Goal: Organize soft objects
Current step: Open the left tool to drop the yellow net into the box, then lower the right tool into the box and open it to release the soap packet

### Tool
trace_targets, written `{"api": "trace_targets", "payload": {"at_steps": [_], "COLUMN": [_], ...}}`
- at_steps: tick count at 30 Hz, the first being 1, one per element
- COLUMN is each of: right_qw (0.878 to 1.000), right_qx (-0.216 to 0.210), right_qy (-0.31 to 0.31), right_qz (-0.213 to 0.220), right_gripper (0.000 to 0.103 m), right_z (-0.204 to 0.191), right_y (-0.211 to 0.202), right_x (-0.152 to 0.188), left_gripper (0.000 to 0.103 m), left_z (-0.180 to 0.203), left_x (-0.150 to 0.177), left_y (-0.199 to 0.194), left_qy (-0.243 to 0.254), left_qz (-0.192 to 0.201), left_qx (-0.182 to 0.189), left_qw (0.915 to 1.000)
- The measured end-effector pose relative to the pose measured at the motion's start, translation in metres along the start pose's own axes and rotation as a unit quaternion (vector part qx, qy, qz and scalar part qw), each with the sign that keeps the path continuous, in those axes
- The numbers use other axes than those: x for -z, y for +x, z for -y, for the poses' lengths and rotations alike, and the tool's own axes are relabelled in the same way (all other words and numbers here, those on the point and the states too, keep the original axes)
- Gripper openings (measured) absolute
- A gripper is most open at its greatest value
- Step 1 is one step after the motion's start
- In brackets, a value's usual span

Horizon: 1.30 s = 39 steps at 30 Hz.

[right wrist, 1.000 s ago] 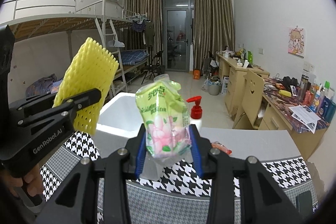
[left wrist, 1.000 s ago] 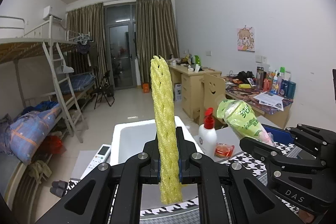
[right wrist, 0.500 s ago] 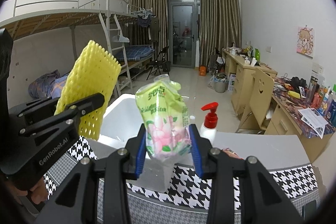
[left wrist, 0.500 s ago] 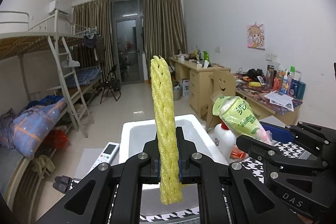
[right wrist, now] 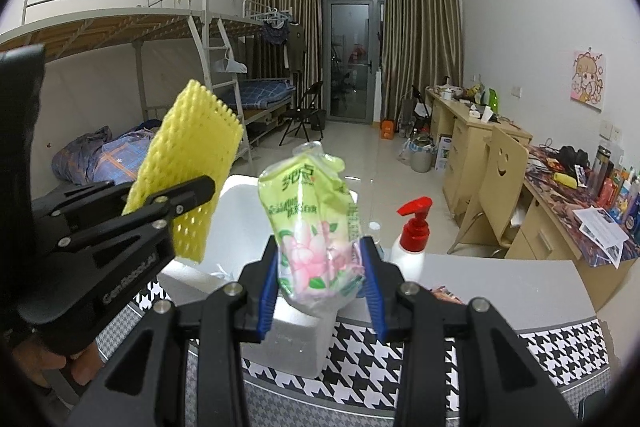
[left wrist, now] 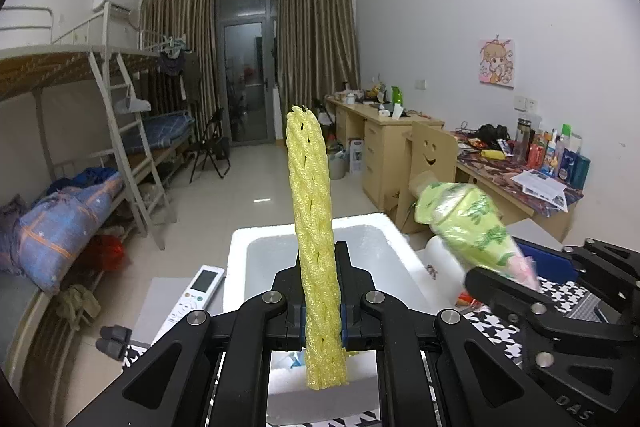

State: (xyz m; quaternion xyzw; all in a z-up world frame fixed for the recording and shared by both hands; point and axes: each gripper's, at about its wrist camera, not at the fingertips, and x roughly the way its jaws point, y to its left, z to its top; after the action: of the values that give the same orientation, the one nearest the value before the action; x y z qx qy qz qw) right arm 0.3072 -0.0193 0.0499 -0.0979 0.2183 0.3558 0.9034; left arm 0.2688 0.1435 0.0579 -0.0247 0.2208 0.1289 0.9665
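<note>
My left gripper (left wrist: 322, 311) is shut on a yellow foam net sleeve (left wrist: 314, 239), held upright over the white foam box (left wrist: 380, 223). The sleeve also shows in the right wrist view (right wrist: 188, 167), with the left gripper (right wrist: 160, 211) at the left. My right gripper (right wrist: 322, 281) is shut on a green tissue pack (right wrist: 312, 223) with pink flowers, held above the box's near right corner (right wrist: 296, 335). In the left wrist view the tissue pack (left wrist: 468, 223) sits to the right of the box, in the right gripper (left wrist: 516, 291).
A white pump bottle with a red top (right wrist: 412, 239) stands right of the box. A white remote (left wrist: 196, 297) lies left of it. The table has a houndstooth cloth (right wrist: 400, 371). A chair (right wrist: 500, 179) and cluttered desk (right wrist: 580, 195) stand right; bunk beds (right wrist: 120, 67) left.
Both grippers have moved forward and up toward the foam box, which now lies closer beneath them. The tissue pack has tilted further over the box's edge. Both grips are unchanged.
</note>
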Motion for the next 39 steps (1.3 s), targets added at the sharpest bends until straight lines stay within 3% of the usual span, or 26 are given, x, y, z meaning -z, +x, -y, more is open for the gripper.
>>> {"api": "trace_targets", "payload": {"at_steps": [4,5,7,8,9,15,22,39], "right_qw": [1.000,1.000,1.000,1.000,1.000,1.000,1.000,0.999], "right_qx": [0.001,0.002,0.002,0.003,0.003,0.005,-0.001,-0.026], "right_qy": [0.003,0.003,0.003,0.004,0.004,0.002,-0.003,-0.013], "right_qz": [-0.003,-0.003,-0.005,-0.005,-0.005,-0.006,-0.010,-0.022], "right_gripper": [0.043,0.043,0.043,0.043,0.043,0.043,0.043,0.043], "right_z": [0.001,0.002,0.000,0.001,0.000,-0.001,-0.007,-0.027], "right_y": [0.004,0.005,0.007,0.008,0.008,0.011,0.018,0.040], "right_x": [0.000,0.000,0.000,0.000,-0.001,-0.002,-0.004,-0.012], "left_gripper": [0.013,0.019,0.047,0.067,0.076,0.095,0.102,0.102], "left_z": [-0.002,-0.001,-0.001,-0.002,-0.004,-0.017,-0.030,-0.060], "left_x": [0.002,0.003,0.004,0.005,0.007,0.006,0.004,0.015], "left_y": [0.013,0.016,0.021,0.023,0.021,0.012,-0.002,-0.025], "left_qy": [0.005,0.009,0.013,0.013,0.011,0.000,-0.012,-0.035], "left_qz": [-0.015,-0.021,-0.029,-0.031,-0.027,-0.010,0.005,0.016], "left_qx": [0.004,0.006,0.008,0.003,-0.006,-0.031,-0.053,-0.091], "left_qw": [0.9999,0.9997,0.9995,0.9994,0.9996,0.9995,0.9985,0.9951]}}
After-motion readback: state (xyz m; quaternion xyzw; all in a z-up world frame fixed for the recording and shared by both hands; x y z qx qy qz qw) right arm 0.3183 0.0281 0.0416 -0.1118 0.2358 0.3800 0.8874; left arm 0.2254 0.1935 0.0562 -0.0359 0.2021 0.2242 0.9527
